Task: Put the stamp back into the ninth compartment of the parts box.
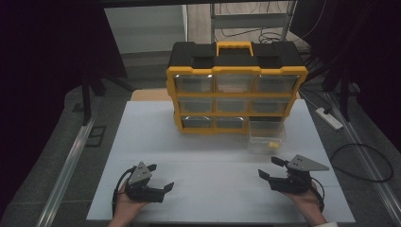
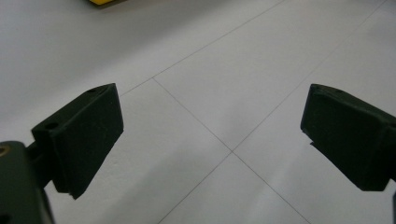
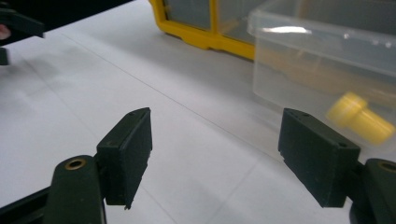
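Both grippers sat low on the white table (image 1: 142,142), jaws spread wide, nothing held: left gripper (image 1: 160,178), right gripper (image 1: 273,168). Clear drawer (image 1: 267,137) was pulled out of the yellow-black organizer (image 1: 236,90), resting on the table just ahead of the right gripper, small yellow part (image 3: 359,117) inside.

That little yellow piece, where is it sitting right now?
The yellow piece lies inside the clear drawer pulled out onto the table, at the organizer's lower right, just ahead of the right gripper.
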